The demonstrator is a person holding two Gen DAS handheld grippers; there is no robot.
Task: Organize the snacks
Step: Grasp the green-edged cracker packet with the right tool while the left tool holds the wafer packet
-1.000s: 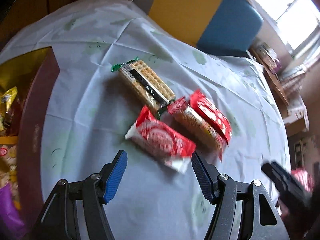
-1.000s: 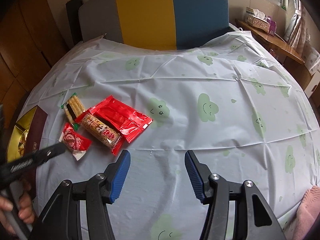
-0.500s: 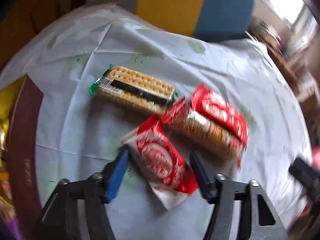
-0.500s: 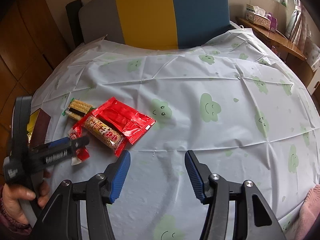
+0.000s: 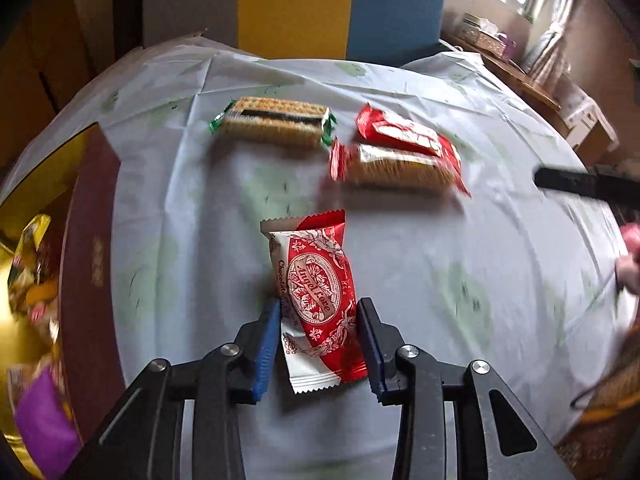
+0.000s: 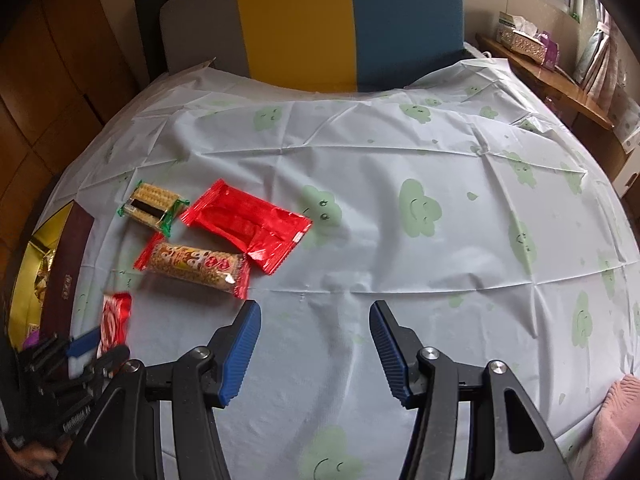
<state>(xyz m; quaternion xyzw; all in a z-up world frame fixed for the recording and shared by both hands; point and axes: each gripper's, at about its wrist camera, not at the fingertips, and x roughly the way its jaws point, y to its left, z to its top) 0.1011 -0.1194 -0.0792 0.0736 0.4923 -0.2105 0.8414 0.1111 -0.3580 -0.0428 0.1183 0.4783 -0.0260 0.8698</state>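
The red-and-white snack packet (image 5: 316, 296) sits lengthwise between the blue pads of the left gripper (image 5: 320, 320), its near half inside the jaws and its far crimped end sticking out ahead of the fingertips. The jaws are closing on it; both pads look pressed to the wrapper's sides, so the packet appears grasped. Whether it is lifted clear of the tablecloth (image 5: 420, 280) cannot be told. In the right wrist view the same packet (image 6: 114, 320) shows blurred at the tip of the left gripper (image 6: 94, 346), low and to the left of the right gripper.

Ahead of the left gripper and slightly left lies a green-ended cracker pack (image 5: 272, 122). Ahead and to the right lie a biscuit bar with red ends (image 5: 396, 168) and, just behind and touching it, a flat red wrapper (image 5: 404, 132). To the left of the left gripper stands a dark red box (image 5: 88, 264) with a gold lining, with assorted sweets inside, blurred.

The right gripper (image 6: 314, 324) hangs over bare tablecloth with its jaws parted and nothing between them. The three loose snacks lie ahead of it to the left, apart from its fingers. A pink sleeve (image 6: 618, 412) shows at its lower right. Beyond the table stands a grey, yellow and blue seat back (image 6: 320, 28).
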